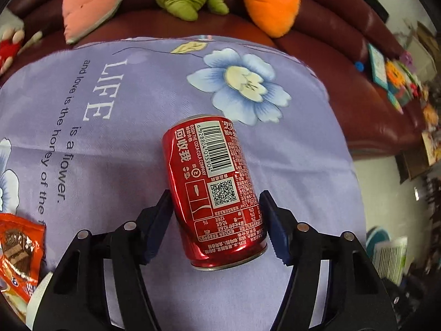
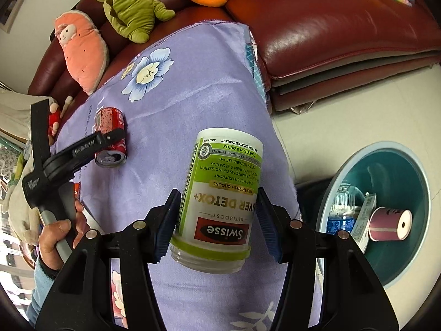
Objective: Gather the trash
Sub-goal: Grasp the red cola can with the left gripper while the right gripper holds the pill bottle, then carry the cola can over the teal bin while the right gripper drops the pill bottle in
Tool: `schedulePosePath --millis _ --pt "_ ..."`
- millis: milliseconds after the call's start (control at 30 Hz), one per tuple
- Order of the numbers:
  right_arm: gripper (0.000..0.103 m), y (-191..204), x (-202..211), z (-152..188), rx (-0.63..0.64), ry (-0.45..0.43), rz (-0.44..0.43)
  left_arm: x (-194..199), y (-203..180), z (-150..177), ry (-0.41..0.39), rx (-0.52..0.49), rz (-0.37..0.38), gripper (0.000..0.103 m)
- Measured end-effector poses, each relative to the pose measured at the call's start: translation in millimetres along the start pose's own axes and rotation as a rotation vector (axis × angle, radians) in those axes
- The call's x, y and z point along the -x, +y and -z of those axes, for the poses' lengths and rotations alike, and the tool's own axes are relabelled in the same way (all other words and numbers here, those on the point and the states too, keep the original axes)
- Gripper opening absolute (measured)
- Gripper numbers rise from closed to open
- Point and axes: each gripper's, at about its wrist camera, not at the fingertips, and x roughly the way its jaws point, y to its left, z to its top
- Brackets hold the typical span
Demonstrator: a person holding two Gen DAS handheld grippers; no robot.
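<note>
Purple flowered cloth drapes a dark red sofa. On it lies a red cola can, dented, thin-walled and probably light, easy to crush, so its round middle is the best place to hold. The left gripper straddles its near end, blue pads at either flank, though I cannot tell whether they press. The right gripper clamps a supplement bottle, with a teal bin to the right.
</note>
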Motion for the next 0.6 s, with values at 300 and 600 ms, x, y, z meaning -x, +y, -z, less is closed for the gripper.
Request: schedulePosePath --millis 300,600 --pt "0.053 -22 49 18 -0.03 -0.074 -0.001 52 -40 47 0.0 -0.137 0.129 0.065" --pt "0.053 -109 111 40 -0.178 -0.163 0.096 89 -133 93 0.012 -0.327 0.301 0.065"
